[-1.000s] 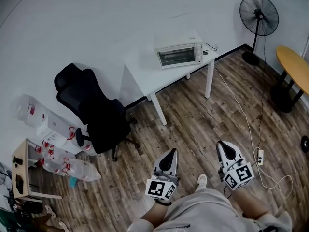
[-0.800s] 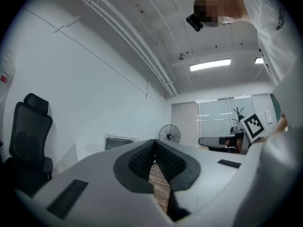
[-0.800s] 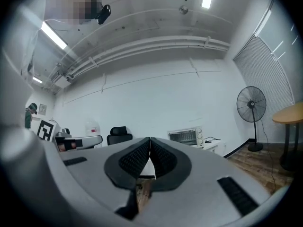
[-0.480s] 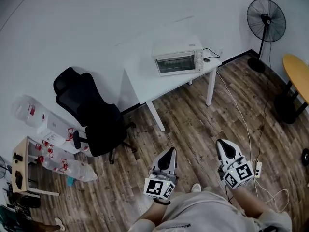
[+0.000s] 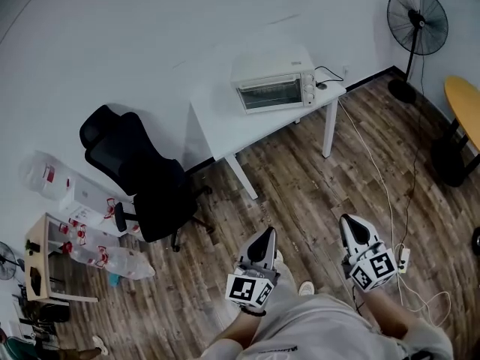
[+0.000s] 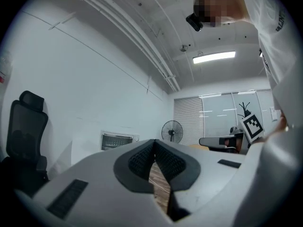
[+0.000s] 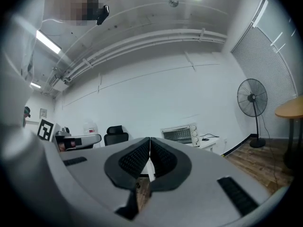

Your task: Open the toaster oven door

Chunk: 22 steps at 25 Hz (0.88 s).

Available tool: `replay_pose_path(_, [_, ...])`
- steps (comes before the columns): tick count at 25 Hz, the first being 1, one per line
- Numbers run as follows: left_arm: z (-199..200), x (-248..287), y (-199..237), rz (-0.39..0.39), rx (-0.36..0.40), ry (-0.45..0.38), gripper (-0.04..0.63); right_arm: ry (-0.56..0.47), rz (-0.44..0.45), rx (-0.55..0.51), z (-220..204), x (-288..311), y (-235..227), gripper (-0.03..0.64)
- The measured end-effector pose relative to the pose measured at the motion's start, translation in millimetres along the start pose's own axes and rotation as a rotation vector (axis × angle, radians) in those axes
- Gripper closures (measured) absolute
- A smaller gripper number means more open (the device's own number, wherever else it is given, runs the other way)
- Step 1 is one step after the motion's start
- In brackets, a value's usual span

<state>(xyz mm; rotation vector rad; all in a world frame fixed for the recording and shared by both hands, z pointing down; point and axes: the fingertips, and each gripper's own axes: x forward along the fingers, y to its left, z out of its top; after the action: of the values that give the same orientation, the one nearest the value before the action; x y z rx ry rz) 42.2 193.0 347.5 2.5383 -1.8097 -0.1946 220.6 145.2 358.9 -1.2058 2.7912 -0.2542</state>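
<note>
The toaster oven point(image 5: 274, 90) stood at the back of a white table point(image 5: 225, 130) against the wall, its glass door shut, well apart from both grippers across a stretch of wooden floor point(image 5: 300, 186). The left gripper point(image 5: 264, 235) and the right gripper point(image 5: 349, 223) were held side by side low in the head view, just ahead of the person's lap, both pointing level toward the table. Each gripper's own view showed its ribbed pads pressed together with nothing between them (only a sliver of floor showed below the meeting line). Compared with a second earlier, the grippers kept the same places in the head view and stayed closed, while the room shifted around them: the oven and table looked slightly larger and had drifted left, the pedestal fan point(image 5: 418, 21) had slid toward the right corner, and the round yellow table point(image 5: 465, 111) was now partly cut off by the right edge. A shoe point(image 5: 306, 287) showed between the two grippers, further back than before. A black office chair point(image 5: 146, 182) stood left of the white table, and a white cable point(image 5: 382, 182) trailed from the table's right end across the floor.
</note>
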Motion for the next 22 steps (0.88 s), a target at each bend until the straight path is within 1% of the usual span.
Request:
replay_pose_path(7, [-1.7,35.0,26.8,-0.024,-0.012,-0.006,0.588,-0.003,-0.022,0.0,1.6,36.0,-14.4,0.6])
replay_pose_path(10, [-8.0,56.7,45.7,-0.037,-0.033,-0.01,0.588,-0.003,-0.036,-0.008,2.5,60.0,-23.2,0.6])
replay_pose_path(15, [-7.3,90.9,91.3,-0.032,-0.052,-0.02,0.588,-0.004,-0.048,-0.027,10.5,112.8,-30.0,0.6])
replay_pose_path(18, [-5.9,114.0,121.0,-0.049,-0.071,-0.018,0.588,-0.017,-0.065,-0.03,17.5,148.0,-34.4,0.6])
replay_pose_path(22, [-6.8,139.9,156.0,-0.069,-0.077,-0.016,0.588,-0.018,-0.074,-0.041,19.0,190.5,-35.9,0.6])
